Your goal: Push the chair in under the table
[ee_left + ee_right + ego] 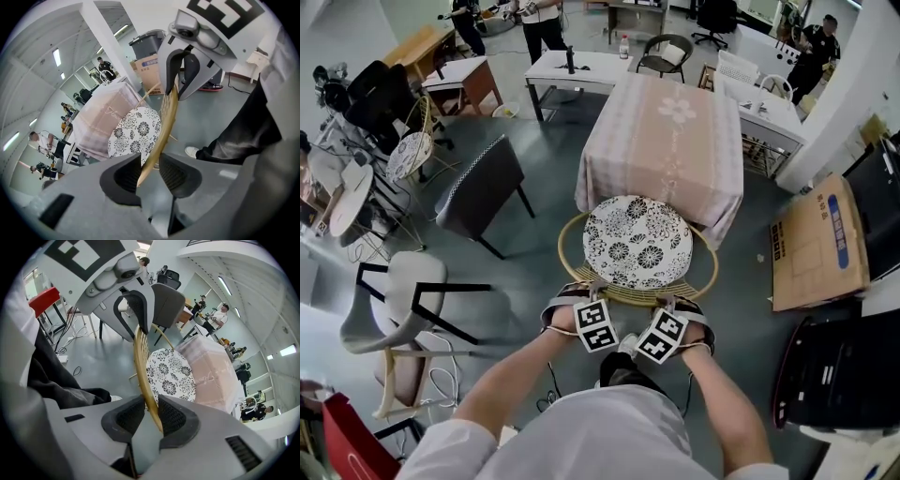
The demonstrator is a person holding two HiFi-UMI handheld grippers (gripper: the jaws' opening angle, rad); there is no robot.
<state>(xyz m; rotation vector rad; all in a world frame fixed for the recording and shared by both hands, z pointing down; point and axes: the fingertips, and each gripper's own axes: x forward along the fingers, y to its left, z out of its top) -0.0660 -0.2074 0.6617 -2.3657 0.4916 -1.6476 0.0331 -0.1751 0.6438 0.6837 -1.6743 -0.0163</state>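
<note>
While your left claw [149, 161] and right claw [151, 404] stand apart around its curved cane back [623, 296], the round flowered chair [637, 242] faces the cloth-covered desk [661, 141].

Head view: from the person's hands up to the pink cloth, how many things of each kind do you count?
Tongs: 2, the left tongs and the right tongs
Rattan chair: 1
Table under the pink cloth: 1
Total: 4
</note>
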